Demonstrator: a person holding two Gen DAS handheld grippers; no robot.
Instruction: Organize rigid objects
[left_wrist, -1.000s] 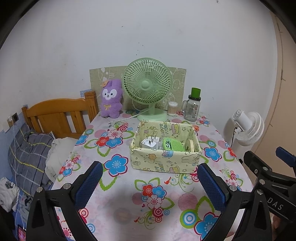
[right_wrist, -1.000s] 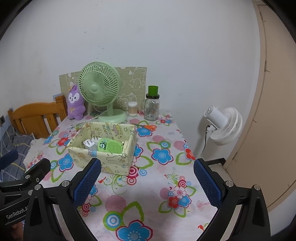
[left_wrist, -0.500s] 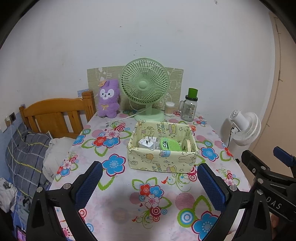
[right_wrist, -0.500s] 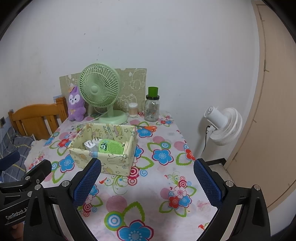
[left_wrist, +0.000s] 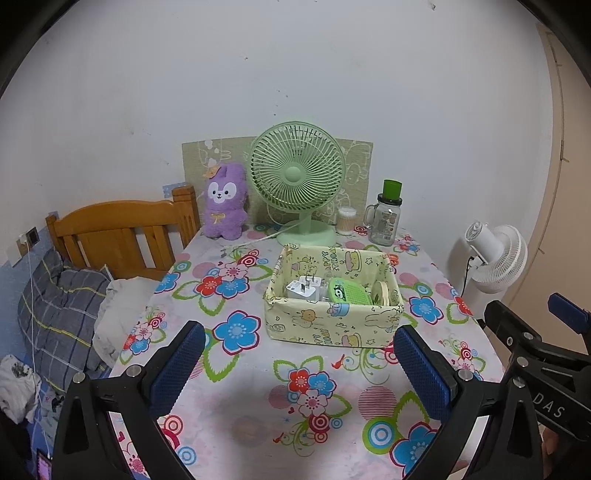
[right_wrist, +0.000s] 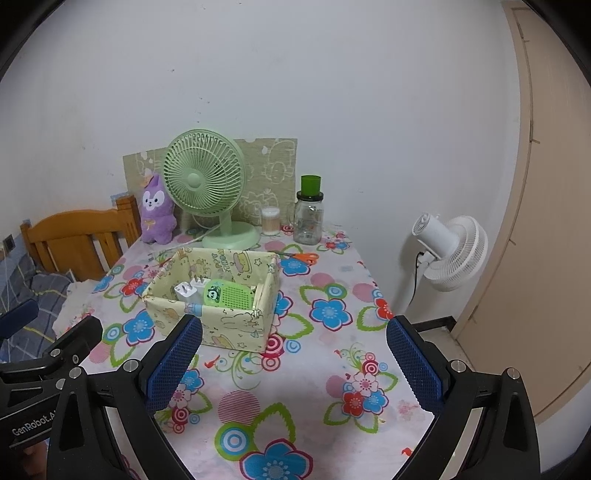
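**Both grippers wait over the bench, hands empty**

The left gripper is spread wide and holds nothing. The right gripper is spread wide too, and holds nothing. Both hang above the flowery bench, back from the yellow cloth box.

The box sits at about 12 o'clock from the left gripper and at about 11 o'clock from the right one. Inside it I can see a white plug charger, a green panda case and a round tape roll standing on edge at the right wall.

It looks like most of the tidying is done. One loose thing I can spot is the orange scissors, lying flat on the bench behind the box at about 12 o'clock from the right gripper. If those go in next, the right gripper is the nearer one. It should go over the box, not through it, and pinch the handles, since the blades are thin and flat on the cloth. The cloth walls are soft, so drop things in gently.
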